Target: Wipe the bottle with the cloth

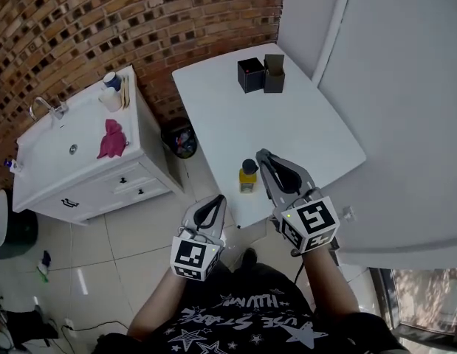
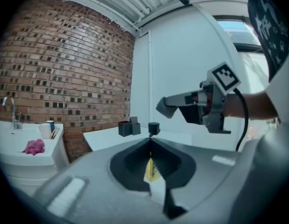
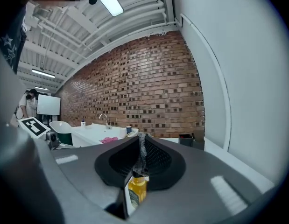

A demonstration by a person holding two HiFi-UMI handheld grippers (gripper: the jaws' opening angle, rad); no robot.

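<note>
- The left gripper (image 1: 218, 200) (image 2: 150, 138) has its jaws pressed together with nothing between them. It is held level above the floor, just off the near edge of the table (image 1: 309, 127), and points at the bottle (image 1: 248, 177).
- The right gripper (image 1: 262, 155) (image 3: 141, 137) (image 2: 163, 107) also has its jaws together and grips nothing. It reaches over the near part of the table, with its tip just right of the bottle's cap. No view shows whether it touches the bottle.
- The bottle stands upright near the table's near edge. It has a yellow body and a dark cap. In the left gripper view its cap (image 2: 153, 128) shows above the jaw tips. In the right gripper view its body (image 3: 137, 189) shows low, under the closed jaws.
- The cloth (image 1: 111, 139) (image 2: 34, 146) (image 3: 108, 139) is pink and lies crumpled on the white sink unit (image 1: 80, 186). It is to the left, well apart from the bottle and from both grippers.
- Two dark boxes (image 1: 261, 74) stand side by side at the far end of the table.
- A tap (image 1: 45, 108) and a cup (image 1: 110, 99) are on the far side of the sink unit.
- A dark bin (image 1: 181, 140) sits on the floor between the sink unit and the table.
- A brick wall (image 1: 102, 21) runs behind them.
</note>
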